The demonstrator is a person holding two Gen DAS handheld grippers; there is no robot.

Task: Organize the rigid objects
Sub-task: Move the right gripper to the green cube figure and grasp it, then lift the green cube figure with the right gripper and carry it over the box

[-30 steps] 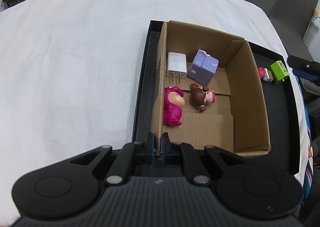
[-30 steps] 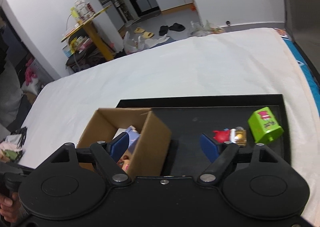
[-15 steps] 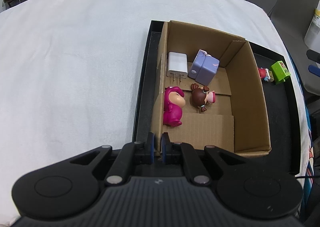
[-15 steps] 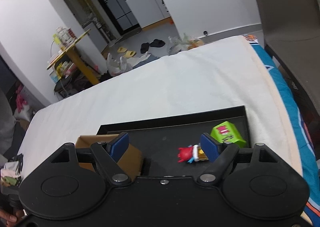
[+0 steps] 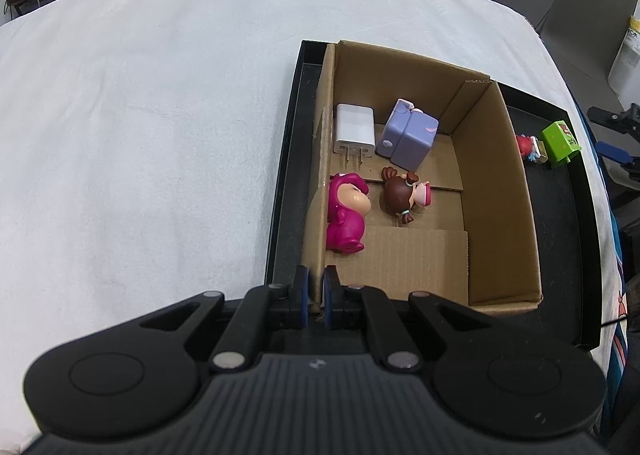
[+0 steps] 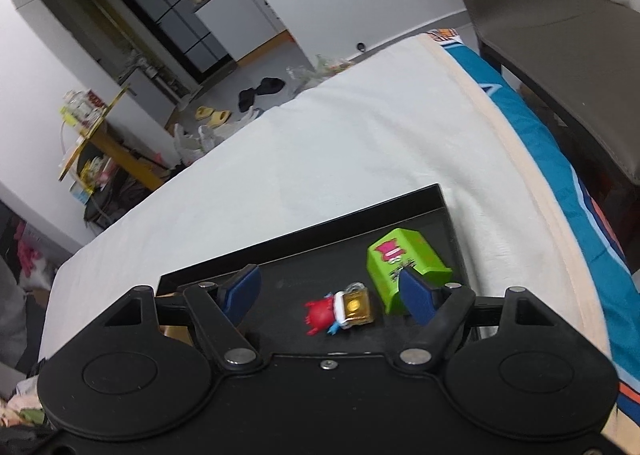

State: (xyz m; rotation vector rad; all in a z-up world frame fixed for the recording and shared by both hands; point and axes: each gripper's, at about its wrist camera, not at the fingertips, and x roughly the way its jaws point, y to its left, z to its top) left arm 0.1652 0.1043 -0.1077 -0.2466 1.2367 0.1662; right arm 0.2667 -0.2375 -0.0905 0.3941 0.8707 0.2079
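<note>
Right tongs (image 6: 334, 293) spread over the last two loose toys — left tongs (image 5: 314, 293) pinching the cardboard box (image 5: 500, 191) wall.

The red figure (image 6: 340, 309) lies between the spread fingers, long axis crosswise, on the black tray (image 6: 304, 243); the green block (image 6: 404, 261) sits just beyond (touching the right finger, apparently). The right hand is clearly nearer.

green box (image 6: 403, 269): pink and dark printed marks on its top face — too blurred to read
white package (image 5: 629, 51): dark print at frame edge — letters unclear
</note>
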